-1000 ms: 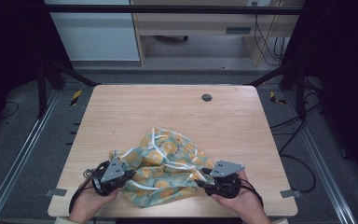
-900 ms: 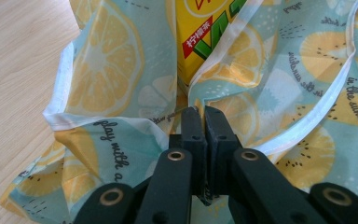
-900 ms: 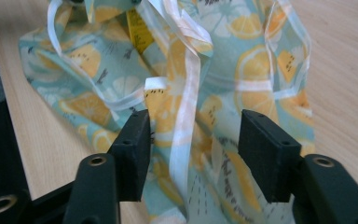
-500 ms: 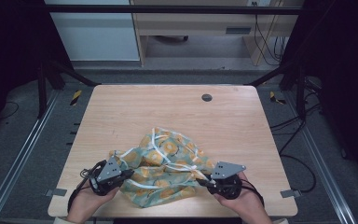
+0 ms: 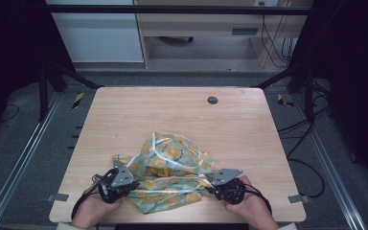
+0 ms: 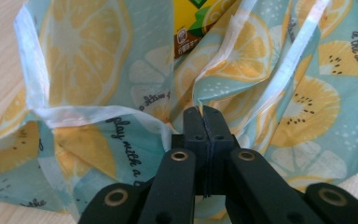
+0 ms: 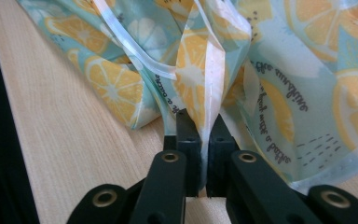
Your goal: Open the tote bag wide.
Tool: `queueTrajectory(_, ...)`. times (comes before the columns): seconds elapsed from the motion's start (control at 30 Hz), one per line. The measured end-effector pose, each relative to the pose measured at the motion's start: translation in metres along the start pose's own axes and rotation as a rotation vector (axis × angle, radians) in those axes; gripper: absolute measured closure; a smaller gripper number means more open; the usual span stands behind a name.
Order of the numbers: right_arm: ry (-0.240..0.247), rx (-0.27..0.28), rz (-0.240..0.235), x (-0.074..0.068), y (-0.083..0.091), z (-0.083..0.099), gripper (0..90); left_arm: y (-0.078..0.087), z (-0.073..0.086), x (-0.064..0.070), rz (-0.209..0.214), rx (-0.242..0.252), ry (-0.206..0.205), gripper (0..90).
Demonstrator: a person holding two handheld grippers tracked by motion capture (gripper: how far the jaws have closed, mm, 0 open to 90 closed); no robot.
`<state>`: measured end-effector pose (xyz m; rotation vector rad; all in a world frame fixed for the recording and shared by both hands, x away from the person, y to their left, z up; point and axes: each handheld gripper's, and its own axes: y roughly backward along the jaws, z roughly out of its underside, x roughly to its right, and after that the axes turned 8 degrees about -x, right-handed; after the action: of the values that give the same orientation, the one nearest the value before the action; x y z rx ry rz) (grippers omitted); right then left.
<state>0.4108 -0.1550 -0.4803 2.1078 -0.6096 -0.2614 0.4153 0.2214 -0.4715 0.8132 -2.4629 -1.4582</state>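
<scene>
Both grippers sit low in the high view, the left gripper [image 5: 117,183] at the lower left and the right gripper [image 5: 224,186] at the lower right, each in a hand [image 5: 95,211] coming up from the bottom edge, the other hand [image 5: 249,206] mirroring it. Between them lies the bag [image 5: 172,172], a crumpled pale blue plastic thing printed with lemon slices (and some curly lettering), spread over the lower middle of the table [image 5: 182,115]. In the left gripper view, the left gripper [image 6: 203,112] has its jaws pressed together with a fold of the bag [image 6: 98,70] pinched at their tips, near the centre of the frame. In the right gripper view, the right gripper [image 7: 201,122] stands nearly closed, a thin white-edged strip of the bag [image 7: 279,70] caught in the narrow slit between its jaws, bare wood running down the left of the frame. Something yellow shows through the bag at the top centre of the left gripper view; what it is I cannot tell. Up in the upper middle of the high view a small round grommet [image 5: 212,100] sits in the tabletop, well apart from the bag.
</scene>
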Motion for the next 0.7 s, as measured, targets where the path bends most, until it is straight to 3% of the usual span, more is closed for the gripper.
queueTrajectory(0.2, -0.04, 0.044, 0.061, 0.002, 0.015, -0.001, 47.9, 0.001, 0.0, 0.0, -0.017, 0.013, 0.01, 89.1)
queueTrajectory(0.37, -0.067, 0.128, 0.096, 0.008, 0.036, -0.003, 24.3, 0.004, -0.001, 0.0, -0.031, 0.039, 0.017, 88.7)
queueTrajectory(0.53, -0.072, 0.183, 0.079, 0.01, 0.046, -0.018, 15.2, 0.007, -0.001, 0.001, -0.042, 0.066, 0.021, 88.9)
queueTrajectory(0.7, -0.044, 0.17, 0.056, 0.012, 0.036, -0.048, 15.4, 0.008, -0.002, 0.003, -0.041, 0.071, 0.01, 89.0)
